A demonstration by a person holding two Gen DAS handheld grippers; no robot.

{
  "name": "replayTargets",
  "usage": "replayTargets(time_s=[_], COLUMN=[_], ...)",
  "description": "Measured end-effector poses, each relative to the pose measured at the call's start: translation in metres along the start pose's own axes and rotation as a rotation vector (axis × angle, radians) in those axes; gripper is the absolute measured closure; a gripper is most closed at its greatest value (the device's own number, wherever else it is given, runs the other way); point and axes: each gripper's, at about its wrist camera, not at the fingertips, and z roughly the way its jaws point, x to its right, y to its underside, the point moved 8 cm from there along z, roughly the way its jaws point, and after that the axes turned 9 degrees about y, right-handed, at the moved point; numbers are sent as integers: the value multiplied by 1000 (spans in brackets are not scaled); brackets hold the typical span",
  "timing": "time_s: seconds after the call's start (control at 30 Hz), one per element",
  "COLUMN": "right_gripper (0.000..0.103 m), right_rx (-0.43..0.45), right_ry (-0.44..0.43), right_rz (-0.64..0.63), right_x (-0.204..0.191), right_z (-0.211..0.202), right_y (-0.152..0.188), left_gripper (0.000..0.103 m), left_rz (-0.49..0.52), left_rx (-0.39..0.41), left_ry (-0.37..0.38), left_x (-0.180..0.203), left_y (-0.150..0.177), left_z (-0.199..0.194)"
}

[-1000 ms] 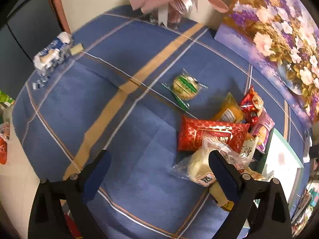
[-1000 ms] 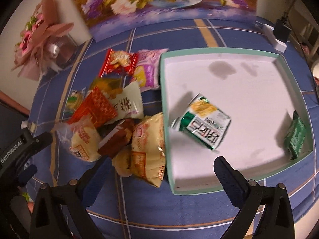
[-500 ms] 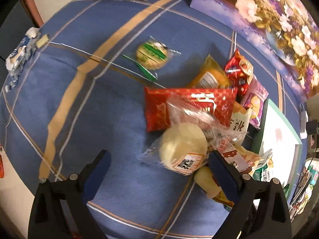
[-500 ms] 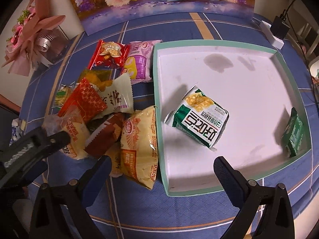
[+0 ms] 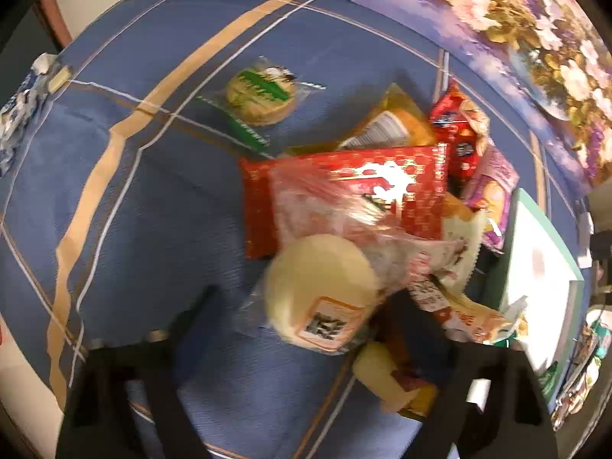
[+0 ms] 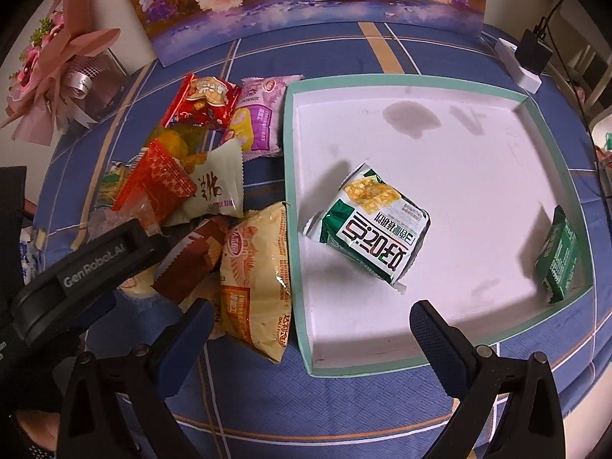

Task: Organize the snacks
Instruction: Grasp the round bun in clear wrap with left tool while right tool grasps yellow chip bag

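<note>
Closing left tongs [image 5: 302,317] around clear-bagged bun [image 5: 321,290], right tongs [image 6: 310,325] wide, tray [image 6: 298,252] interior right-view only.

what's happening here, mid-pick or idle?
Mid-pick. The left gripper is down over the snack pile, jaws closing around the clear-wrapped pale bun; a firm grip isn't visible yet. The right gripper hangs open at the near edge of the teal-rimmed tray, holding nothing. The tray holds two green packets so far; the other snacks sit piled on the blue tablecloth.
</note>
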Motion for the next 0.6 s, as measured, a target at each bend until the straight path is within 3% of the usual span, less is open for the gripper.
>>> replayTargets(time_s=[0.2,0.6], right_gripper=[0,0], right_rx=[-2,-1], right_ry=[-1,-4], right_rz=[3,5], right_x=[1,1], right_z=[0,0], right_y=[0,0], left_gripper=[44,47], left_rz=[16,-11], left_rx=[-10,-23], left_ry=[-9,16], left_x=[5,-3], left_y=[2,4], left_z=[-3,-6])
